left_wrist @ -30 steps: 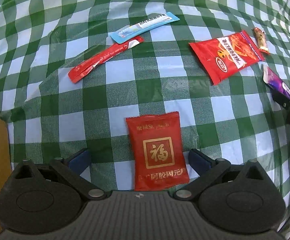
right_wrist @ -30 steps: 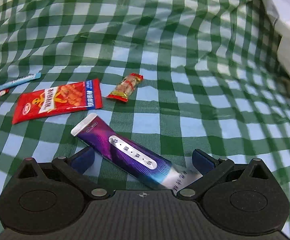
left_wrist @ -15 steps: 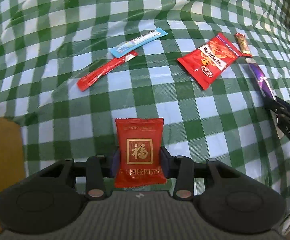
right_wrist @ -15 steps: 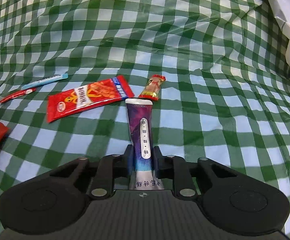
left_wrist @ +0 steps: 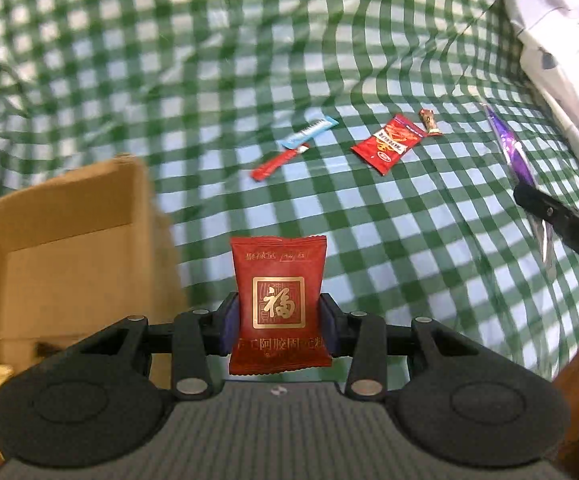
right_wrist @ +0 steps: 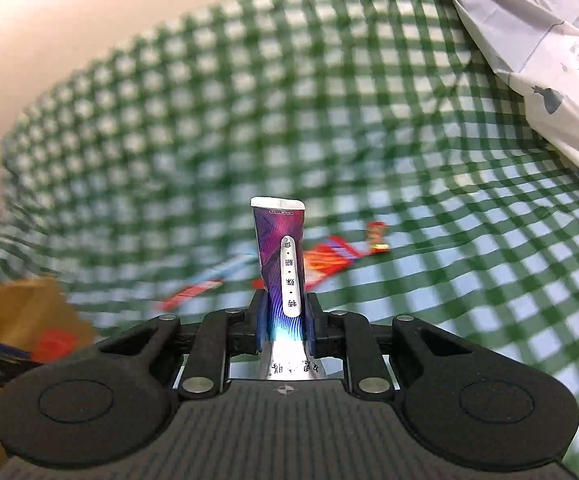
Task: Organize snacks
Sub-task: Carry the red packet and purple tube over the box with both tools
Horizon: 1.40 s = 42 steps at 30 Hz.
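Currently a red snack packet is pinched upright in the left gripper, beside the cardboard box; a purple snack stick is clamped in the right gripper. Each should be carried fully over the box opening before release, so neither is dropped on the checked tablecloth.

Six snack packets show: one dark red square pouch, one purple stick packet, one blue stick, one red stick, one red flat bag, one small candy. One cardboard box.
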{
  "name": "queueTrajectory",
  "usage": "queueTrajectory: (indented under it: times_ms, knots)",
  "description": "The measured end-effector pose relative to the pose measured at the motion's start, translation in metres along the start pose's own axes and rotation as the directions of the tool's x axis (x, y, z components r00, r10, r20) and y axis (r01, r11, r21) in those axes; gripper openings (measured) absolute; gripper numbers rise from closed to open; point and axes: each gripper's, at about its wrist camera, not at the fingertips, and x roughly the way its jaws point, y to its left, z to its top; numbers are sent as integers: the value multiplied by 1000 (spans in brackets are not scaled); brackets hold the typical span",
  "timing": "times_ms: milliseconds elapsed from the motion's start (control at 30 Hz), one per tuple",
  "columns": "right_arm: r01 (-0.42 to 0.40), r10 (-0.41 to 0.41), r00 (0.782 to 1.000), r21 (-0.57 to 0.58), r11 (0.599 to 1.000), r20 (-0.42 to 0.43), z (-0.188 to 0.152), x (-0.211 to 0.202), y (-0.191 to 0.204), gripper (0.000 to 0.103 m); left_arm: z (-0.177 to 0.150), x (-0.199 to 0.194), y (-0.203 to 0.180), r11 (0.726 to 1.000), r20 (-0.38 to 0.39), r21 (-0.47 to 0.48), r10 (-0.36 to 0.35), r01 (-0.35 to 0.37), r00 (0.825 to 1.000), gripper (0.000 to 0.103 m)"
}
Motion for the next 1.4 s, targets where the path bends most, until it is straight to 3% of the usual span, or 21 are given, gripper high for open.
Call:
queueTrajectory:
  times_ms: [133, 233, 467, 667, 967, 1400]
  knots:
    - [-89, 89, 996, 64, 994, 2, -22, -49, 41, 20, -36, -51, 27, 999, 15, -20, 27, -27, 1000, 45]
    - [-160, 162, 986, 71, 984, -23, -31, -87, 93, 20, -66, -85, 48, 996, 27, -28, 83, -83, 996, 45]
    - [-303, 305, 946, 33, 952, -114, -51, -165, 197, 20, -142, -157, 93, 979, 62, -82, 190, -184, 980, 46]
    - [-377, 367, 914, -25, 926, -176, -71, -205, 260, 20, -195, -199, 114, 974, 108, -113, 210, -198, 972, 46]
    - [-383, 359, 917, -136, 914, -174, -76, -242, 307, 20, -223, -227, 129, 974, 179, -173, 176, -145, 968, 45]
    - [-358, 327, 927, -175, 917, -186, -79, -252, 315, 20, -231, -232, 140, 971, 208, -205, 165, -122, 964, 46]
